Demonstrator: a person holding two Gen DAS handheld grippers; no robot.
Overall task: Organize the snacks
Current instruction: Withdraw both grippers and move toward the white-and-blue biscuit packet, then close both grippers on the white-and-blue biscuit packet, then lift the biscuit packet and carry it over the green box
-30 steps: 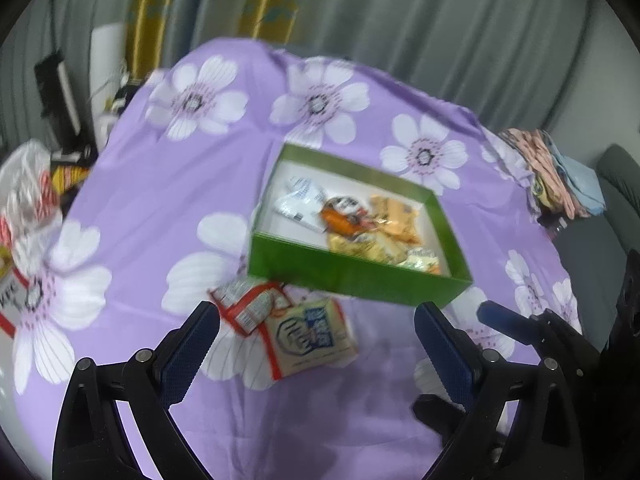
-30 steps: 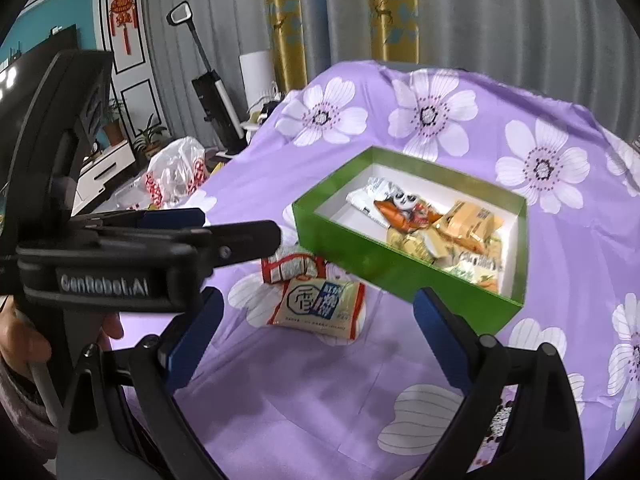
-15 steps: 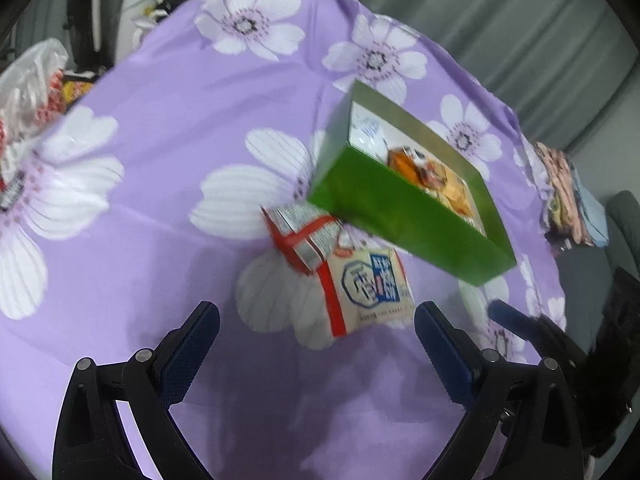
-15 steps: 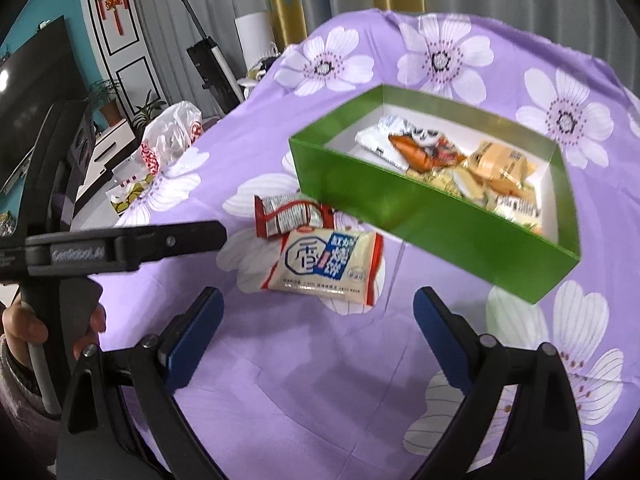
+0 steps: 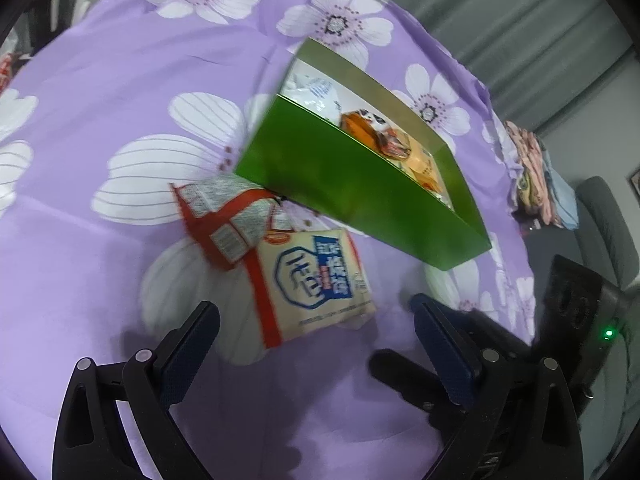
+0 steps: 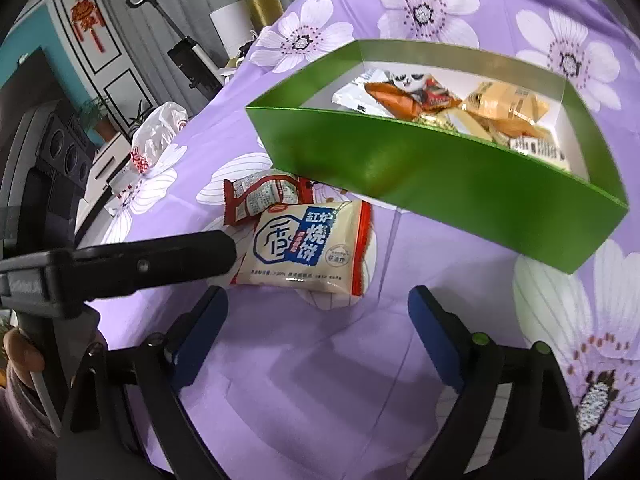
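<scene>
Purple cloth (image 6: 304, 380) with white flowers covers the table, and the last loose snacks lie on it in front of the green box (image 6: 440, 176). Farthest left is a red and grey packet (image 6: 260, 198), its corner tucked under the bigger white biscuit packet (image 6: 308, 250) with blue lettering. Both sit just beside the box's near wall, probably left there within easy reach for loading. Right of them, the box already holds several wrapped snacks, so the job looks mostly done. The left gripper (image 5: 316, 344) has its jaws wide apart and empty, aimed down at the white packet. The right gripper (image 6: 318, 320) is also apart and empty, its jaws having just narrowed a little, and hovers near the same packet, likely lining up to pick it.
</scene>
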